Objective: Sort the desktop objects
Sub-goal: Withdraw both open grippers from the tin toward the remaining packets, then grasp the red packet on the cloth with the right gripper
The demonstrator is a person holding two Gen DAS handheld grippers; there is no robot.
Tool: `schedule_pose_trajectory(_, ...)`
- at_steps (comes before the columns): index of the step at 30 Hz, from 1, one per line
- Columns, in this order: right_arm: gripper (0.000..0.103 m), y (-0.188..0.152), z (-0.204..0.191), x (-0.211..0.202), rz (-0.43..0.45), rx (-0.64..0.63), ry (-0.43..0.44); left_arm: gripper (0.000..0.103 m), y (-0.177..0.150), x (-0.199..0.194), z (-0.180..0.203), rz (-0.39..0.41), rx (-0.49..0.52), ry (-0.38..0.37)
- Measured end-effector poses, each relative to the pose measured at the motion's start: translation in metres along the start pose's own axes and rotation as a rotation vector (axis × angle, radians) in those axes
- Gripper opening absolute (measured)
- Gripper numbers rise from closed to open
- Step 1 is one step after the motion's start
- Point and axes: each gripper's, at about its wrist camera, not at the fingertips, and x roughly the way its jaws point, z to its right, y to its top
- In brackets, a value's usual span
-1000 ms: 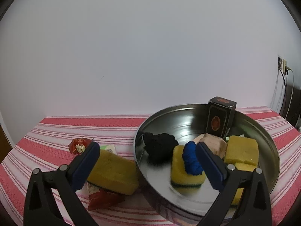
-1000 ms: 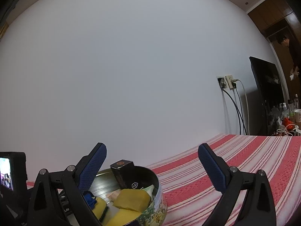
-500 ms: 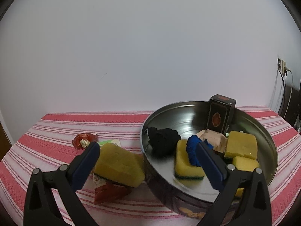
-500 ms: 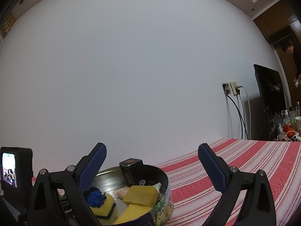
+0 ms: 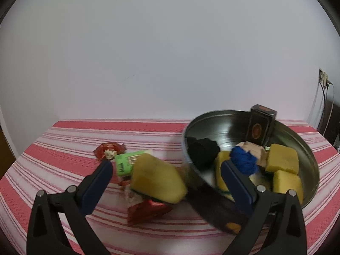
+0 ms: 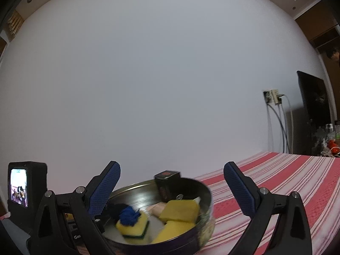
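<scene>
I hold my left tongs (image 5: pixel 164 177) spread wide, framing the yellow sponge (image 5: pixel 156 180) propped on red packets (image 5: pixel 146 211), since it looks the easiest stray to take. Just right of it sits the round tin (image 5: pixel 301 140), already holding sponges, a blue scrunchie (image 5: pixel 244 162) and a black box (image 5: pixel 260 127). My right tongs (image 6: pixel 172 191) hang open, empty, over that tin. The striped tabletop (image 5: pixel 63 146) runs beyond.

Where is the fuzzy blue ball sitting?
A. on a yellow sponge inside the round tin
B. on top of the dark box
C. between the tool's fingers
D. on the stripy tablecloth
A: the fuzzy blue ball rests on a yellow sponge inside the round tin, apart from the dark box standing at the tin's back wall.
</scene>
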Motion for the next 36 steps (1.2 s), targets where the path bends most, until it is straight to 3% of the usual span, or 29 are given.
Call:
schedule_pose_trajectory(11,0.099,-0.014,-0.046,0.01,-0.156,-0.017,0.127,0.102,0.005,0.019,-0.058,-0.03,-0.025,0.1)
schedule_pose_trajectory(17,0.099,-0.025,-0.075,0.018,-0.263,-0.041,0.203,0.102,0.015,0.037,-0.098,-0.025,0.0,0.229)
schedule_pose_trajectory(24,0.099,-0.041,-0.109,0.029,-0.4,-0.072,0.285,0.102,0.024,0.066,-0.156,-0.073,-0.091,0.327)
schedule_pose_trajectory(29,0.083,-0.052,-0.135,0.041,-0.495,-0.091,0.375,0.102,0.023,0.077,-0.187,-0.122,-0.189,0.327)
schedule_pose_trajectory(36,0.075,-0.073,-0.174,0.075,-0.636,-0.15,0.413,0.102,0.022,0.074,-0.194,-0.136,-0.222,0.328)
